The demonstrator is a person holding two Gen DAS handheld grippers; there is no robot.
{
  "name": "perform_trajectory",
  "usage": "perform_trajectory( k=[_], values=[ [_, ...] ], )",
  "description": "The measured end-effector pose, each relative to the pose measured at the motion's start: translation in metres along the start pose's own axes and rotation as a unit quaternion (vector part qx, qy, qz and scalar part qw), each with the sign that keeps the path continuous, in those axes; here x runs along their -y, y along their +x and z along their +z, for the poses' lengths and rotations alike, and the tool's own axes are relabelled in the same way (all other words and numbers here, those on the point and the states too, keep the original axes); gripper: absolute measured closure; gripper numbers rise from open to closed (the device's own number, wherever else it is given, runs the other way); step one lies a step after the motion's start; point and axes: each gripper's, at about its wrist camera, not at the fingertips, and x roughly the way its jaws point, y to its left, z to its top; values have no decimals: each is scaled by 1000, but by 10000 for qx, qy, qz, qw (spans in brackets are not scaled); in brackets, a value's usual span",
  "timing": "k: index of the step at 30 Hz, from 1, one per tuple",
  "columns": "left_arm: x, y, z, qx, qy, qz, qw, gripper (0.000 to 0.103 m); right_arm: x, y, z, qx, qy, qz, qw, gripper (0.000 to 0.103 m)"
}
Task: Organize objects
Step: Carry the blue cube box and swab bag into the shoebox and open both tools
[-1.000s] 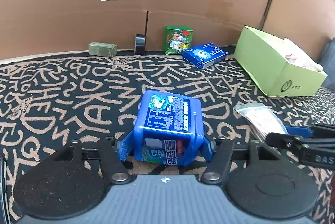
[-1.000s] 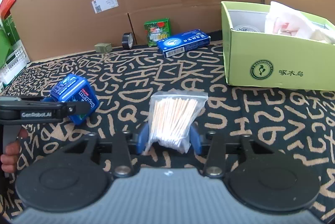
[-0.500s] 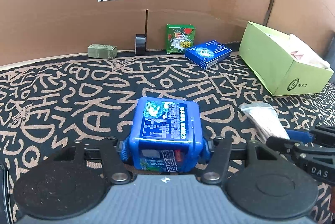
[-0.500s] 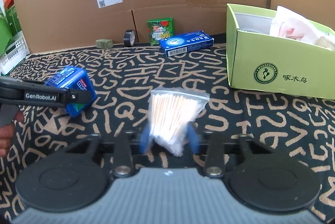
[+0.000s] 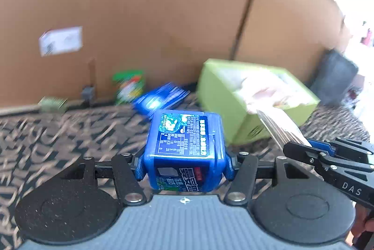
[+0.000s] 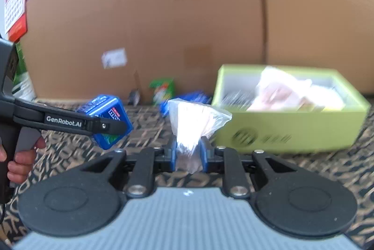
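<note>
A blue cube-shaped box (image 5: 184, 140) sits between the blue pads of my left gripper (image 5: 184, 163), which is shut on it and holds it above the patterned cloth. My right gripper (image 6: 188, 154) has its jaws closing on a clear bag of cotton swabs (image 6: 191, 123), which the pads pinch at its lower end. The bag (image 5: 280, 126) and the right gripper (image 5: 311, 149) show at the right of the left wrist view. In the right wrist view the left gripper (image 6: 105, 126) and its blue box (image 6: 109, 109) are at the left. An open light-green box (image 6: 292, 130) stands ahead to the right.
A cardboard wall (image 5: 152, 16) closes off the back. Along its foot lie a small green packet (image 5: 129, 86), a flat blue carton (image 5: 161, 98), a dark tape roll (image 5: 87, 92) and a small olive box (image 5: 52, 104). A person's hand (image 6: 21, 156) grips the left handle. The light-green box (image 5: 217, 95) holds pale bagged items.
Both grippers have risen off the cloth with their loads and swung toward the light-green box. The right jaws have squeezed in on the bag. The background is now blurred.
</note>
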Motion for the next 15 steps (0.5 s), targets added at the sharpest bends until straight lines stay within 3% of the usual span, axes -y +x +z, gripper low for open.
perform_trajectory(
  k=[7,11,15],
  values=[
    [62,23,49,283,269,-521,9979,42,48,-33,39,609,-6,-780,9951,83],
    [87,50,73,247,134,-730,9969,42,77,-33,58,720,-24,-1229,9898,83],
    [110,79,91,417,313,-684,9963,42,103,-20,70,692,-42,-1530,9858,83]
  ],
)
